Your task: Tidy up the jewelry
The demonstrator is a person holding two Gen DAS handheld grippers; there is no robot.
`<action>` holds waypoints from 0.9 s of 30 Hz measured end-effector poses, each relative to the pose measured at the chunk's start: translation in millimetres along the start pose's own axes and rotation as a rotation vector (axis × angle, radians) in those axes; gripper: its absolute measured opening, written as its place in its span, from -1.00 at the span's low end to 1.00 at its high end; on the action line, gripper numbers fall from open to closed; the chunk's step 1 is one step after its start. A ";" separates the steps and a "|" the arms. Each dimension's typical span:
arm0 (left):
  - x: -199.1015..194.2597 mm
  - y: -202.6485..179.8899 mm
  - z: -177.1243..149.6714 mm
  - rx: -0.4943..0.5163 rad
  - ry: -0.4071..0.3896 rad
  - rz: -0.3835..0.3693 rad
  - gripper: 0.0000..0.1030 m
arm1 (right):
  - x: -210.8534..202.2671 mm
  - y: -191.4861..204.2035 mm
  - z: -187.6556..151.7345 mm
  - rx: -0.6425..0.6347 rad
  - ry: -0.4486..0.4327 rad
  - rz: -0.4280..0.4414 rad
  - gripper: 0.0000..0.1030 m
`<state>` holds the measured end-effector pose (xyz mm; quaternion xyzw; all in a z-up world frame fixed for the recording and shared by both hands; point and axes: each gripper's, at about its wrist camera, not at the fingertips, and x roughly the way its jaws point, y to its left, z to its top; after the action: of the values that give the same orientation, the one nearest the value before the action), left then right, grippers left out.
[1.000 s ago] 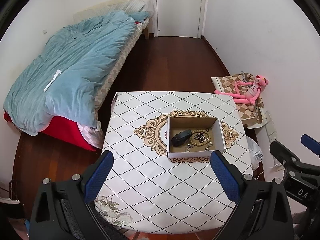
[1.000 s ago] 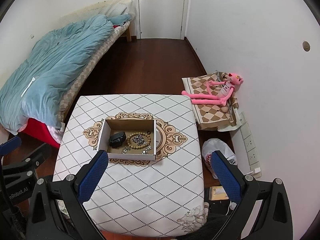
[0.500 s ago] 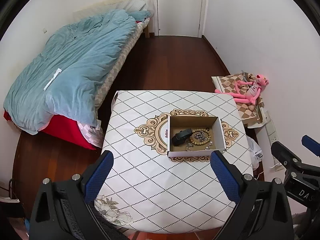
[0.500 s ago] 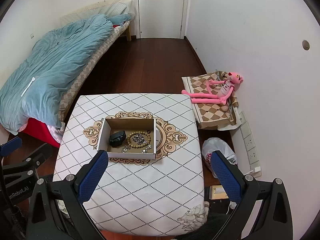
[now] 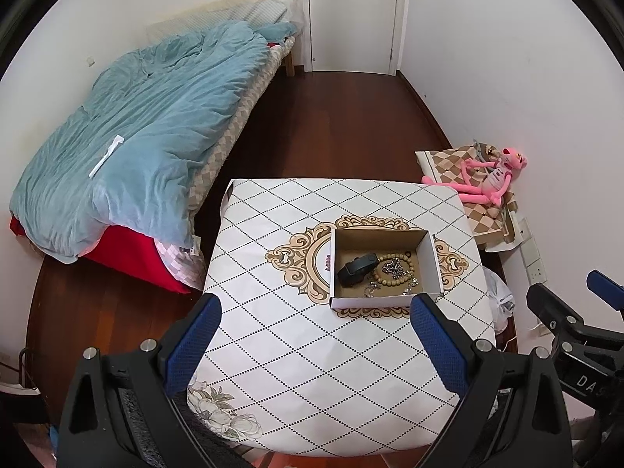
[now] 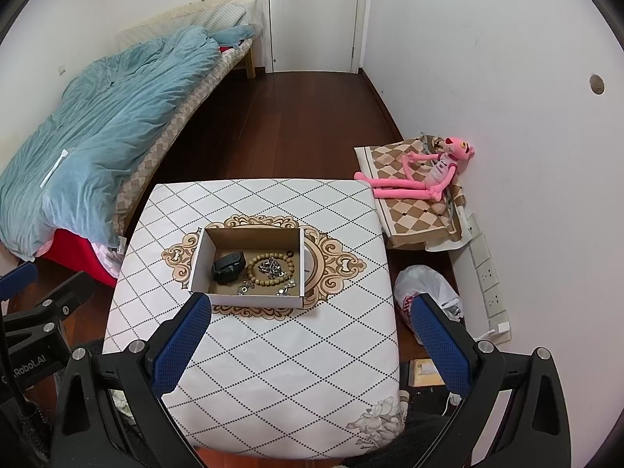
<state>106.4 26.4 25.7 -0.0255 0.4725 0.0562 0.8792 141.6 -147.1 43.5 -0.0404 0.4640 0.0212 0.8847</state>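
Observation:
An open cardboard box stands on the patterned table. Inside lie a black smart band, a wooden bead bracelet, a silver chain and small silver pieces. My left gripper is open and empty, held well above the table's near half. My right gripper is open and empty, also high above the table. Each gripper shows at the edge of the other's view.
A bed with a blue duvet stands left of the table. A pink plush toy lies on a checked cloth by the right wall. A white plastic bag sits on the floor to the right.
Both grippers have drifted very slightly back and up; the box looks a little farther. Nothing was taken hold of or let go.

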 end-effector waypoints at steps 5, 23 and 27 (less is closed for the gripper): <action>1.0 0.5 0.0 -0.001 0.005 0.000 0.92 | 2.3 -0.5 1.4 -0.002 0.005 -0.003 1.00; 1.6 0.7 -1.7 -0.003 0.005 -0.004 0.92 | 3.9 -0.1 2.2 -0.006 0.014 -0.007 1.00; 1.9 0.8 -1.8 -0.002 0.004 -0.003 0.92 | 3.9 0.6 2.1 -0.007 0.013 -0.007 1.00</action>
<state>105.9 27.2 23.1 -0.0274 0.4743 0.0554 0.8782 145.5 -146.3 41.5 -0.0452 0.4696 0.0194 0.8815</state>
